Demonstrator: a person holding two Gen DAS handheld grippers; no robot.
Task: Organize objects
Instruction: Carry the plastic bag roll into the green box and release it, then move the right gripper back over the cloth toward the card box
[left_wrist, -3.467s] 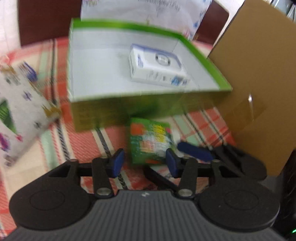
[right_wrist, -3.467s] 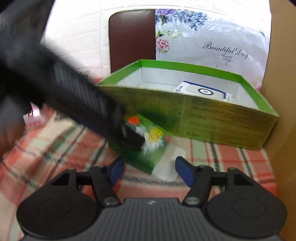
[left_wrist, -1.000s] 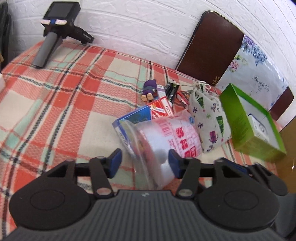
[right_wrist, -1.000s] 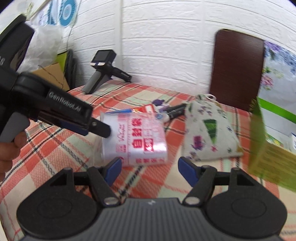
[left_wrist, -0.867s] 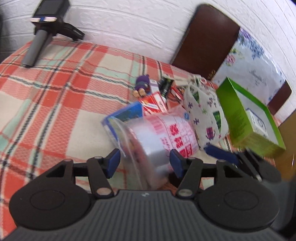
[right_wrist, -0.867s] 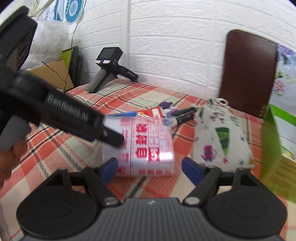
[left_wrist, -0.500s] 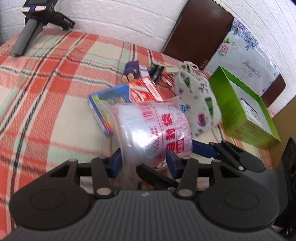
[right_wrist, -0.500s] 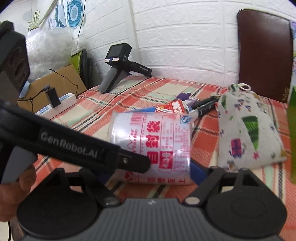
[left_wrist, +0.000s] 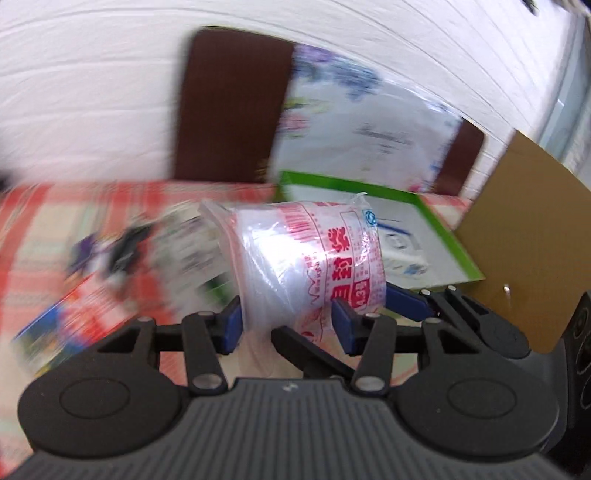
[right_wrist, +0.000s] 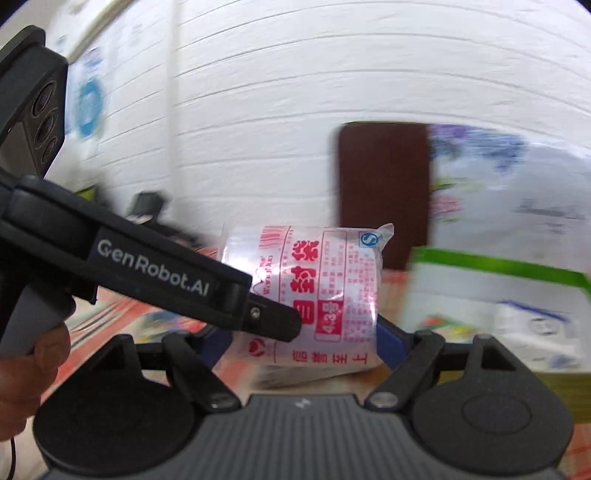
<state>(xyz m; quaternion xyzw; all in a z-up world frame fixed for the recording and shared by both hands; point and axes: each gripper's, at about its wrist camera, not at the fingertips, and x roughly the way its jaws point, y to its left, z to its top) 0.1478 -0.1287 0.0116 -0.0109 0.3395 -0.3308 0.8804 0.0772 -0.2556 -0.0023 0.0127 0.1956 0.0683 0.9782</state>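
Observation:
A clear pack of plastic bags (left_wrist: 314, 258) with red print hangs above the checked cloth. My left gripper (left_wrist: 288, 328) is shut on its lower part. In the right wrist view the pack of plastic bags (right_wrist: 325, 280) lies between the pads of my right gripper (right_wrist: 301, 343), which press on its two sides. The left gripper (right_wrist: 273, 325) reaches in from the left across the pack. One blue finger of the right gripper (left_wrist: 406, 304) shows beside the pack in the left wrist view. Behind the pack stands the open green box (left_wrist: 443, 243), also seen as the green box (right_wrist: 498, 266) to the right.
A white carton (right_wrist: 535, 325) and a green packet (right_wrist: 443, 321) lie in the box. A brown cardboard sheet (left_wrist: 524, 229) stands at the right. A dark chair back (left_wrist: 229, 110) and a floral bag (left_wrist: 351, 122) lean on the white wall. Blurred small items (left_wrist: 122, 251) lie left.
Both grippers have swung to the right and upward with the pack, from the pile of small items to in front of the green box. The right gripper's fingers have spread around the pack.

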